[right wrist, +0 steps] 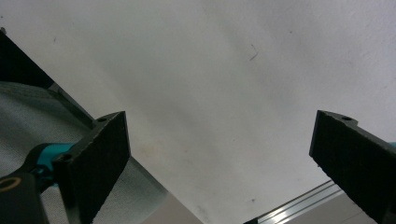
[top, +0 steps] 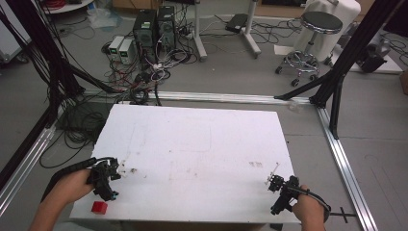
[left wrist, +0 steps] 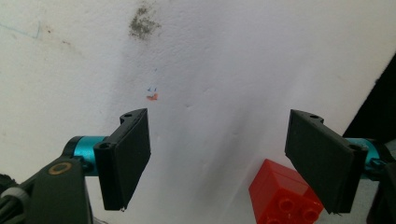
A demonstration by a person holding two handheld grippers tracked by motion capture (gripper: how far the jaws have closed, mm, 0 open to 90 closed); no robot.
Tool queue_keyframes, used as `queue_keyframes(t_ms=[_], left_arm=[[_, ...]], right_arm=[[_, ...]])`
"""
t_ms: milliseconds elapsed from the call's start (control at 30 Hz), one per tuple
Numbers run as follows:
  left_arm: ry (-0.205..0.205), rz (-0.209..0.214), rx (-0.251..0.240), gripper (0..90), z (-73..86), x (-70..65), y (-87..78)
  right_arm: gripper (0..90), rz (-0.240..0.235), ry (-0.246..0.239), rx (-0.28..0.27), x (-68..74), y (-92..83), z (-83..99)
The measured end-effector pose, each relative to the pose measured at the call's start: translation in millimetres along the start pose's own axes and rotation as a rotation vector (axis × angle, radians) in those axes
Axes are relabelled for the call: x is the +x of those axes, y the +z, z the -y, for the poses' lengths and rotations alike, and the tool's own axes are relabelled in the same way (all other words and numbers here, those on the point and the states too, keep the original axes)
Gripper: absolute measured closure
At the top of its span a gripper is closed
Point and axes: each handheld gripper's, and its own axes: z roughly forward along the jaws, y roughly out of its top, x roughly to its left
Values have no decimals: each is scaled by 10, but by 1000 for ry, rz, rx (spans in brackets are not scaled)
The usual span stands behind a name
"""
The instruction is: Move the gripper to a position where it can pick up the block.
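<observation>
Beside our left gripper (left wrist: 219, 163)'s wide-open jaws we are logging a red brick (left wrist: 282, 196); right gripper (right wrist: 233, 172) is gaping, holding nothing.

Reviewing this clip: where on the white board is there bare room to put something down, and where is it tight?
Most of the white board is bare: the whole stretch between the left gripper and the right gripper, and back to the far edge. It is tight only at the near left corner, where the red brick lies beside the left gripper.
</observation>
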Motion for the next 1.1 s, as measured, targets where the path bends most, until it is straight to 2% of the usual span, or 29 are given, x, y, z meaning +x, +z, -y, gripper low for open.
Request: queue_keyframes(t_ms=[100, 167, 200, 233, 267, 300, 333, 400, 467, 633, 867, 1100], left_arm=[[21, 13, -8, 227, 33, 17, -26], [51, 17, -4, 227, 54, 27, -36], [51, 17, -4, 227, 54, 27, -36], [69, 31, -7, 226, 80, 28, -44], [69, 31, -7, 227, 80, 28, -44], [81, 31, -3, 226, 93, 25, -49], [111, 30, 6, 227, 117, 23, -62], [132, 36, 2, 227, 143, 9, -73], [147, 51, -6, 227, 167, -4, -94], [167, 50, -10, 226, 212, -23, -121], [241, 57, 3, 227, 279, -72, -176], [284, 58, 17, 227, 344, -140, -185]], right_arm=[[44, -1, 6, 0, -1, 0, 8], [44, -5, 7, 0, -1, 2, 10], [44, -7, 3, -1, -3, 4, 11], [44, -8, -1, 2, -4, 3, 9], [44, -7, -3, 2, -4, 3, 8], [44, -8, -2, 1, -3, 2, 7], [44, -6, -1, 1, -3, 3, 6], [44, -5, 3, 2, -2, 3, 4], [44, -6, 5, 0, -2, 6, 5], [44, -5, 2, 0, -1, 7, 4], [44, -10, -6, 7, 10, 5, -23], [44, -15, -7, 3, 9, 11, -38]])
